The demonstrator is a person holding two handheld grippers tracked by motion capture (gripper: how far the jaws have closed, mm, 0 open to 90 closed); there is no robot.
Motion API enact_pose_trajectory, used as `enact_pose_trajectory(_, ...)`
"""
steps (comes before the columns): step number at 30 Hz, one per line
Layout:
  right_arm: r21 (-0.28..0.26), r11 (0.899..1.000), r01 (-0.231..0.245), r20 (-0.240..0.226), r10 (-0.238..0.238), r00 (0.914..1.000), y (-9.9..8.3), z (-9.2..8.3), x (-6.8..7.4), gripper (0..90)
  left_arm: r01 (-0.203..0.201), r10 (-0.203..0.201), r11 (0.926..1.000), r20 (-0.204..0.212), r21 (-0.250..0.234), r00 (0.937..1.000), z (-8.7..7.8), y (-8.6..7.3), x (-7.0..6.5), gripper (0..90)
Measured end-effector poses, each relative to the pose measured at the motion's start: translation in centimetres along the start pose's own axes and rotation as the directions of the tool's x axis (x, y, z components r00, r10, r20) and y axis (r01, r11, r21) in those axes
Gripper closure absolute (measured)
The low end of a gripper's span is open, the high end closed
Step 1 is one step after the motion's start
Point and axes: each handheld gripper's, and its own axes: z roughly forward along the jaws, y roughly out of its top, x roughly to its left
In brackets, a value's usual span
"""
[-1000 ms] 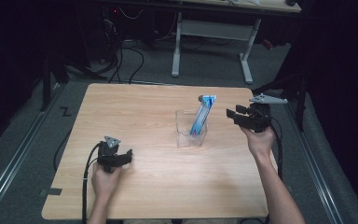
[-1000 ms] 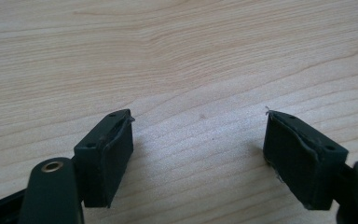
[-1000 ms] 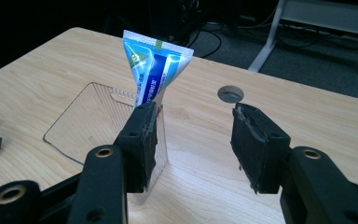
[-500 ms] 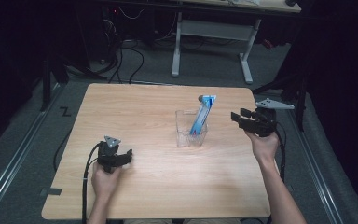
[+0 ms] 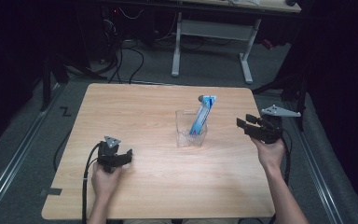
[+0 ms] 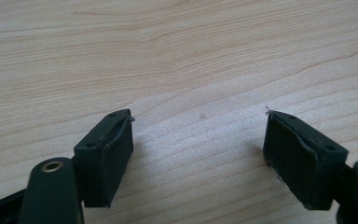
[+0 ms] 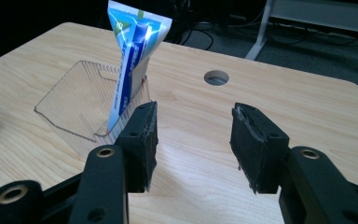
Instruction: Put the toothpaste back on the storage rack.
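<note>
Gaping empty, both tongs: left, right, seemingly beside toothpaste tube.

Right tongs agape, empty, above table; blue-white tube upright in clear container beyond.

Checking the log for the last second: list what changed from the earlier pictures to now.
The right gripper drew back from the clear container toward the table's right edge, jaws open and empty. The toothpaste tube stayed leaning in the container; the left gripper stayed put, open.
</note>
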Motion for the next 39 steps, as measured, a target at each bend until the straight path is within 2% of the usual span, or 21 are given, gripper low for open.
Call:
enact_pose_trajectory(8,-0.016,1.0,-0.011,0.004,0.011,0.9999,-1.0,-1.1,-0.3,51.2,0.0,0.0,1.0,0.0,0.0,1.0,0.0,0.0,0.0,24.4)
enact_pose_trajectory(12,-0.032,0.999,-0.031,0.006,0.032,0.9995,-1.5,-1.4,-0.6,51.2,0.0,0.0,1.0,0.0,0.0,1.0,0.0,0.0,0.0,24.4)
enact_pose_trajectory(20,-0.023,0.999,-0.04,0.016,0.041,0.999,-2.3,-1.3,-0.9,51.3,0.0,0.0,1.0,0.0,0.0,1.0,0.0,0.0,0.0,24.4)
enact_pose_trajectory(23,-0.001,1.0,-0.02,0.027,0.02,0.9994,-2.8,-1.2,-0.8,51.3,0.0,0.0,1.0,0.0,0.0,1.0,0.0,0.0,0.0,24.4)
enact_pose_trajectory(39,0.021,0.999,-0.049,0.008,0.049,0.9988,-4.7,-0.6,-1.0,52.6,0.0,0.0,1.0,0.0,0.0,1.0,0.0,0.0,0.0,24.4)
